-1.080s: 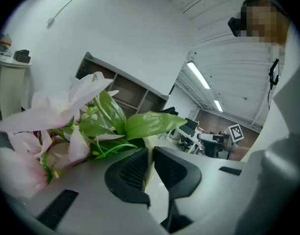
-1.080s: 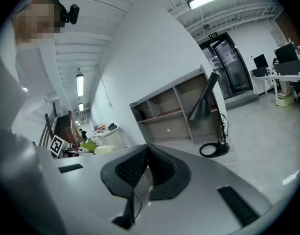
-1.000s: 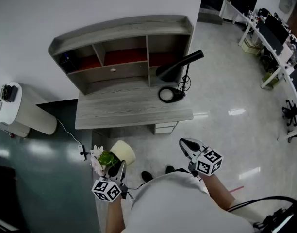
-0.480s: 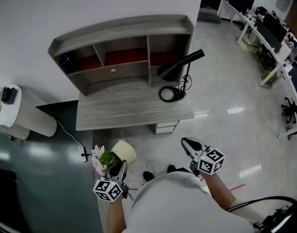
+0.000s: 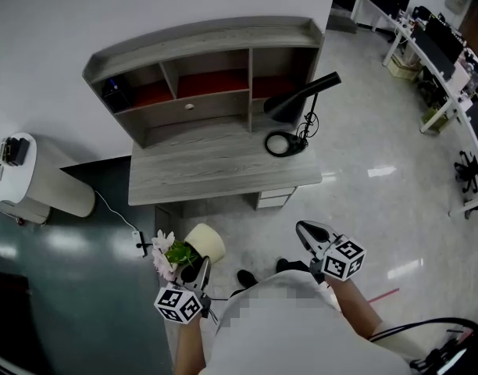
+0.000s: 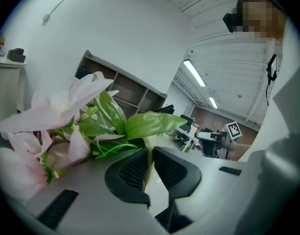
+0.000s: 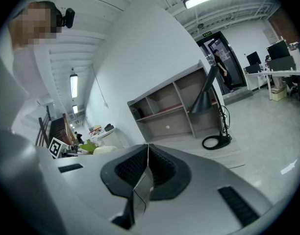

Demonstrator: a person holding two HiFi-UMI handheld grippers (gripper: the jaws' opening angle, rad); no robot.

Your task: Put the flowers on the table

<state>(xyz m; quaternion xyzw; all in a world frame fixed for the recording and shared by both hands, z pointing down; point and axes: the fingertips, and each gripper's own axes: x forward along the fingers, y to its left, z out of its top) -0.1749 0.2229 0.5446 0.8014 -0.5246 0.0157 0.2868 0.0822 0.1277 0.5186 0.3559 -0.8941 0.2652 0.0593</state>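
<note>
— Where is there room for you on the table (image 5: 200,170)?
— The left and middle of the top lie bare, right up to the front edge (the floor (image 5: 255,229) between you and it is open too).
— And what stands in your way?
— The black lamp (image 5: 305,98) leans over the right end, with its round base (image 5: 283,143) on the top there. The shelf unit (image 5: 208,49) walls off the back.

We see a desk (image 5: 215,170) of grey, matt wood grain. On the desk, the lamp (image 5: 301,100) looks matt black. Beside the desk, the floor (image 5: 379,201) is glossy and reflective. In front of the desk, the flowers (image 5: 167,250) show shiny, plastic-looking leaves above a smooth cream pot (image 5: 208,244).
</note>
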